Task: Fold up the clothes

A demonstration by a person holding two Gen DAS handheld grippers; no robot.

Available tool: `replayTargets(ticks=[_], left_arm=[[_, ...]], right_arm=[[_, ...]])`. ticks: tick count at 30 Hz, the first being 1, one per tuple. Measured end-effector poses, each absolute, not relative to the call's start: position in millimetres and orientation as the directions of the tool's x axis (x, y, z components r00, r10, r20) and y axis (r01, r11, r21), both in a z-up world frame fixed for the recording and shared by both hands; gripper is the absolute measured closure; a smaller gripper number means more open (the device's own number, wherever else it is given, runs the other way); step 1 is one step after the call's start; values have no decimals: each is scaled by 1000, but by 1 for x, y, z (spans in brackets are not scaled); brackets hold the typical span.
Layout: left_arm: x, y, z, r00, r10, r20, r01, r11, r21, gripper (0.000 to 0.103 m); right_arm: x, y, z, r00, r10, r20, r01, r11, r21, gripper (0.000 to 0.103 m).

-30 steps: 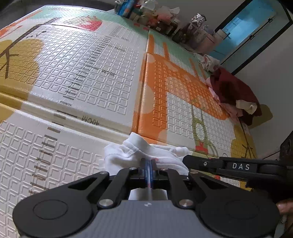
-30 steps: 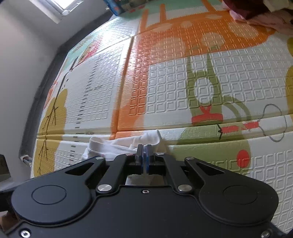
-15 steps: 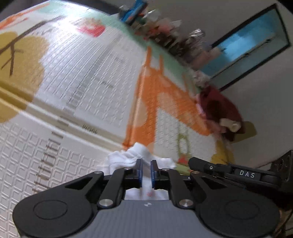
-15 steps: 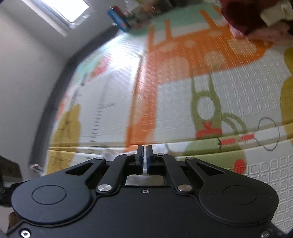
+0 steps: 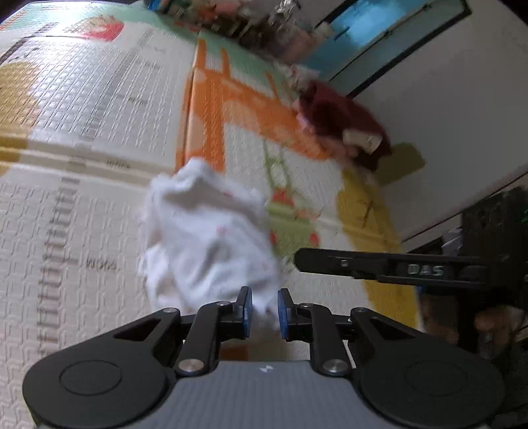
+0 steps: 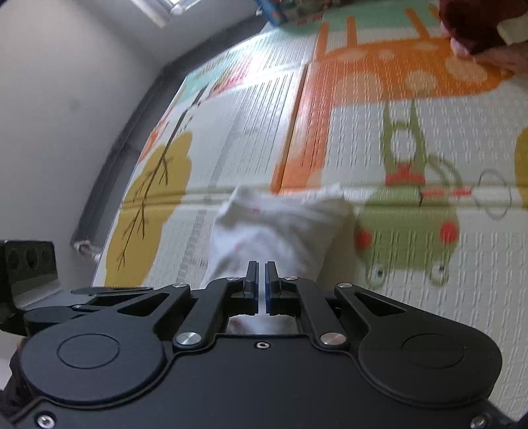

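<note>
I see soft daylight from the window washing out the upper play mat, both fisheye views bowing hard at their edges, and motion blur smearing the white garment and mat grid while gripper bodies stay sharp.

white garment: motion-blurred, folds and pink print unreadable
mat lettering: smeared, illegible
dark red clothes pile: cut off by frame edge

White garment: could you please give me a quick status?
Left tongs just opened, releasing. Right tongs shut on white garment, lifted off mat. Nothing in the way.
</note>
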State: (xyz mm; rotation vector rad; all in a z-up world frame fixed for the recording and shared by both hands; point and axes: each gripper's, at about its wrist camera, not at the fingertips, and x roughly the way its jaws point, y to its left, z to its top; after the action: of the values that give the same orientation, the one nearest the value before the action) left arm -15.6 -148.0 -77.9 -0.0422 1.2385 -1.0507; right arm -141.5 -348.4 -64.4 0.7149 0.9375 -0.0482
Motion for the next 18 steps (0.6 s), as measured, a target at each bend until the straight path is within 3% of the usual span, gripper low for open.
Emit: replayTargets(ticks=[4,9,18], left_arm=[[-18,-145,-90,-17,-588,-809,621,628,-470,88],[-17,-130,-87,-1,-596,-803,605,639,-475,88],[-27,-112,-76,73,-595,-800,657,633,-411,74]], right_arm=[[-144,-338,-77,574,309,-758,331,759,561,99],[-138,-324,-93,505,276,-818,340,807,483,99],[-135,-329,-80,546,264,-795,337,800,497,99]])
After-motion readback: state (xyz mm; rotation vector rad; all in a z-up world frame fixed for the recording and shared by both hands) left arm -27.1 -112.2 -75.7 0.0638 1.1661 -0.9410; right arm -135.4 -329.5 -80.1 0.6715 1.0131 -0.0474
